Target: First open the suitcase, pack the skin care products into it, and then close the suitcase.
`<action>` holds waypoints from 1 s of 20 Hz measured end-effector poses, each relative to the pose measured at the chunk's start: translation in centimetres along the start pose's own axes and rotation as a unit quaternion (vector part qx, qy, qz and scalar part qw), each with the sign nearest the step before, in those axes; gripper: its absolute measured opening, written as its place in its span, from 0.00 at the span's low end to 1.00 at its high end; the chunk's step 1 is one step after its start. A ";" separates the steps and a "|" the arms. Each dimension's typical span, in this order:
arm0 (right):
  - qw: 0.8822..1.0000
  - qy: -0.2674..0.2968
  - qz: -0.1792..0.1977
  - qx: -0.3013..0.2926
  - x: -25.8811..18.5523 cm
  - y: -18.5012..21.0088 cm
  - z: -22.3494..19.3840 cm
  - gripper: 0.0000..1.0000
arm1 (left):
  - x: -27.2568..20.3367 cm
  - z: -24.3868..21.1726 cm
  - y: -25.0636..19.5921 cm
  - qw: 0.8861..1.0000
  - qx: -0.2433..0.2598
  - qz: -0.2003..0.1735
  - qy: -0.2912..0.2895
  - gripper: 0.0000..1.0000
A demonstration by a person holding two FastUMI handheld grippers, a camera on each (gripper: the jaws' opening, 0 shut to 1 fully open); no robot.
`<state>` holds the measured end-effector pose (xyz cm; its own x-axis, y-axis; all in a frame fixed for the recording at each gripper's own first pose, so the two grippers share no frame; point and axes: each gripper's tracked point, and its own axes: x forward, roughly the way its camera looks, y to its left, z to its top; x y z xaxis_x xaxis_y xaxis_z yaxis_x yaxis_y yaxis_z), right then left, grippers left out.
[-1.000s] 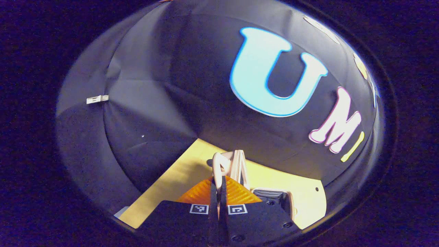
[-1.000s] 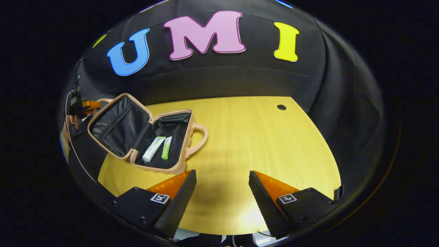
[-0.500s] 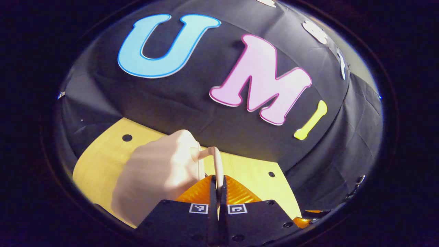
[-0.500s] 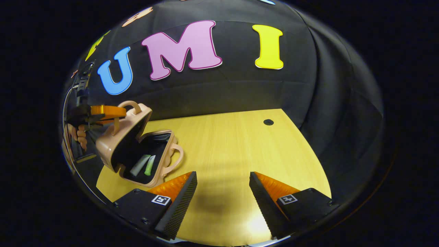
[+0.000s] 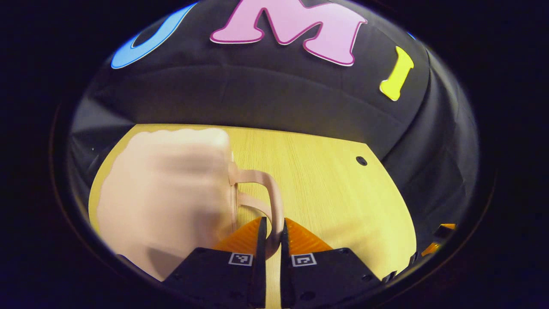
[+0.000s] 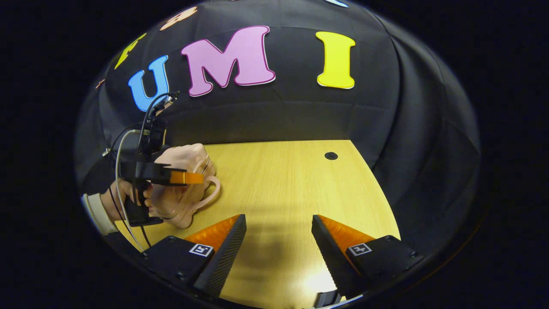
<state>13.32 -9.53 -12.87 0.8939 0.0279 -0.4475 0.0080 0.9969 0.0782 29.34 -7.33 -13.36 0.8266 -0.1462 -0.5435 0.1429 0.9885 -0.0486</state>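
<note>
Pink plastic suitcase (image 5: 167,193) lies closed on the wooden table (image 5: 334,197), its lid down on the base. Left gripper (image 5: 271,234) has its 2 fingers nearly together, pinching the suitcase handle (image 5: 268,189) between them. Right gripper (image 6: 279,240) hangs wide open above bare table, holding nothing, well apart from the suitcase.

Pale wooden table (image 6: 291,180); closed pink suitcase (image 6: 180,189) resting at its left side.
</note>
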 end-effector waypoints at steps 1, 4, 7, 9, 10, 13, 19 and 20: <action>1.000 -0.005 -0.001 -0.002 -0.3 0.3 0.1 0.98 | -0.3 -0.2 -0.6 1.000 0.009 -0.005 -0.003 0.30; 0.999 -0.031 -0.003 -0.019 -1.4 1.7 1.8 0.98 | -4.9 2.2 -2.2 0.998 0.009 -0.030 -0.062 0.53; 0.998 -0.062 0.000 -0.015 -3.4 3.8 4.1 0.98 | -12.5 4.4 -1.2 0.990 0.018 -0.019 -0.138 0.99; 0.996 -0.084 -0.011 -0.021 -5.3 5.1 5.6 0.97 | -18.4 5.3 0.1 0.982 0.032 0.001 -0.187 0.99; 0.995 -0.095 -0.013 -0.023 -6.4 5.8 6.2 0.98 | -21.3 5.6 0.9 0.977 0.036 0.012 -0.208 0.98; 0.992 -0.124 -0.007 -0.020 -9.8 8.6 7.3 0.97 | -28.2 4.7 2.3 0.968 0.026 0.023 -0.250 0.96; 0.978 -0.207 0.005 -0.015 -16.4 13.0 8.3 0.97 | -35.2 0.1 5.7 0.955 -0.002 0.037 -0.294 0.96; 0.974 -0.225 0.007 -0.016 -17.4 13.5 8.6 0.97 | -36.0 -0.3 6.4 0.952 -0.002 0.045 -0.303 0.96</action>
<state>1.71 2.79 3.62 0.9999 0.0133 -0.0098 -0.0128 0.9986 0.0507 0.32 4.24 5.66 0.9978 -0.0550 0.0373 0.0561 0.9980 -0.0290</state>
